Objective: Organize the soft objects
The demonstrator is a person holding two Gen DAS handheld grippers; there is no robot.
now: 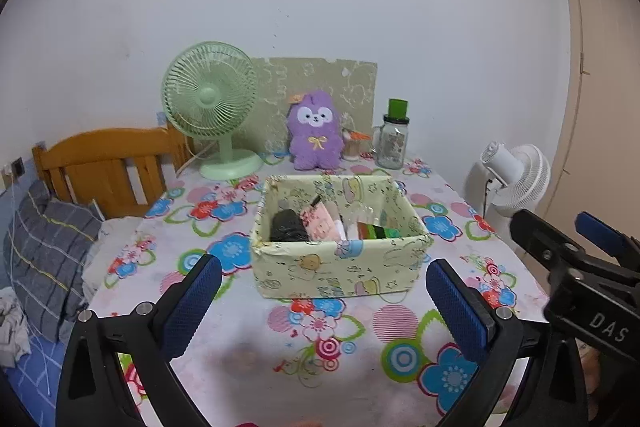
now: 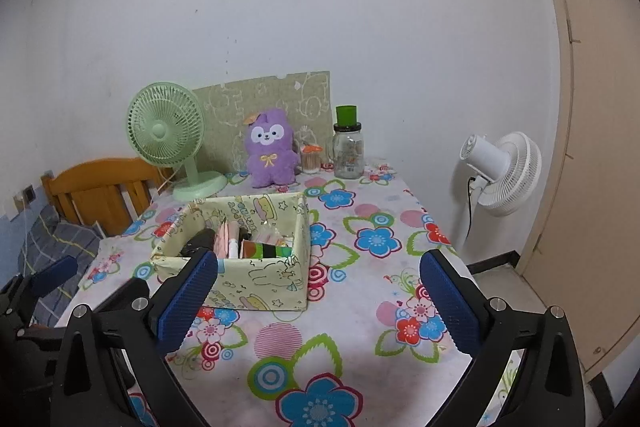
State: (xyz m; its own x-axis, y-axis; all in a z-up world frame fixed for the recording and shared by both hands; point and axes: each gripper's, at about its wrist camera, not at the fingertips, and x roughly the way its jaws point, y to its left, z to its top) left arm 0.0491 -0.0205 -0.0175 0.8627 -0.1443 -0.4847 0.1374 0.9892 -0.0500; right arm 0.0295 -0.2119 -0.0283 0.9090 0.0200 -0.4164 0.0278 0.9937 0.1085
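While both the left gripper (image 1: 322, 301) and the right gripper (image 2: 318, 293) are hovering with jaws spread wide and gripping nothing, the purple plush toy (image 1: 316, 131) is sitting upright at centre frame behind the patterned box (image 1: 340, 259) on the worktop (image 1: 320, 355).

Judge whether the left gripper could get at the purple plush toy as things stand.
Probably yes: the left gripper is open and empty, but the fabric box sits between it and the purple plush toy, so it must pass over.

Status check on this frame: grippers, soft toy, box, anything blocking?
Left gripper and right gripper open, empty. Purple plush upright behind fabric box, untouched. Path clear.
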